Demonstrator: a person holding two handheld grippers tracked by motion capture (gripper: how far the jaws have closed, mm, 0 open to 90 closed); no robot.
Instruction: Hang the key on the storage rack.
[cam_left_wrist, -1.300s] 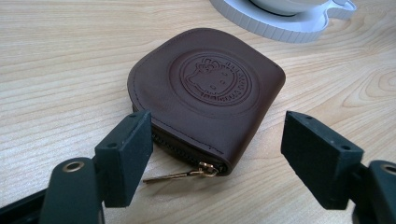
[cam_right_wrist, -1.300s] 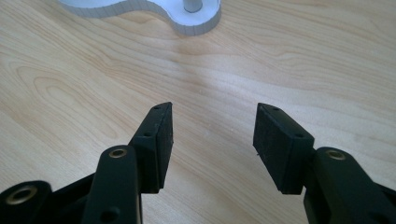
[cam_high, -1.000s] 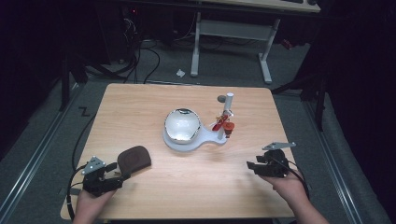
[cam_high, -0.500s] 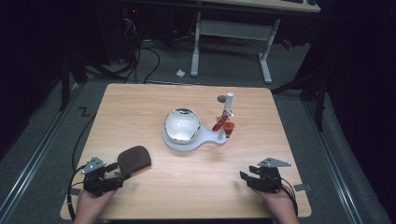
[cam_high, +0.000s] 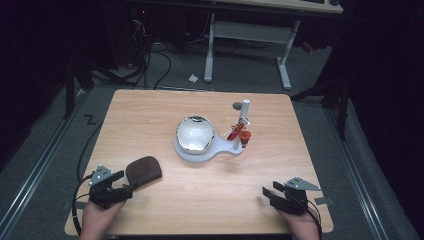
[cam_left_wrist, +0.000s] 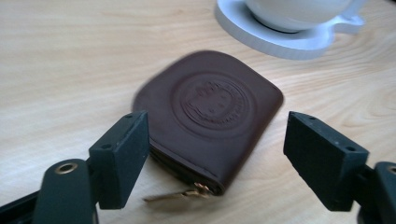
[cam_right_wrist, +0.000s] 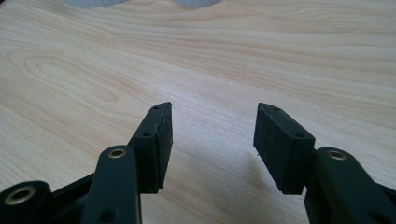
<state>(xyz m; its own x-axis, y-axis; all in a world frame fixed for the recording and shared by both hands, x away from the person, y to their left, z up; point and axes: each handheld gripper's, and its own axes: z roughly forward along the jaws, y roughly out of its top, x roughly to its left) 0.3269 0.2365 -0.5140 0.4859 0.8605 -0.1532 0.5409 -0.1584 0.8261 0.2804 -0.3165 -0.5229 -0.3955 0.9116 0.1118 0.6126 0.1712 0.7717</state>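
A brown leather pouch (cam_high: 144, 169) lies flat on the wooden counter (cam_high: 210, 200), near its front left corner, with a round embossed crest on top and a brass zip pull (cam_left_wrist: 173, 194) sticking out of the near end.

The left hand-held gripper (cam_high: 111, 187) sits low at that corner. In the left gripper view its jaws stand wide apart on either side of the pouch's near end. The left one looks to be just beside the pouch's edge, though I cannot tell whether it touches; the right one is clearly apart from it. Nothing is clamped.

The right hand-held gripper (cam_high: 280, 196) rests near the front right corner, well apart from the pouch. Its jaws have just been opening and stand apart, with only bare wood between them.

In the middle of the counter, farther back, stands a shiny round bowl (cam_high: 195, 134) on a white base (cam_high: 220, 151). Just to its right is a small red piece (cam_high: 239, 134) beside a white upright post (cam_high: 244, 111).
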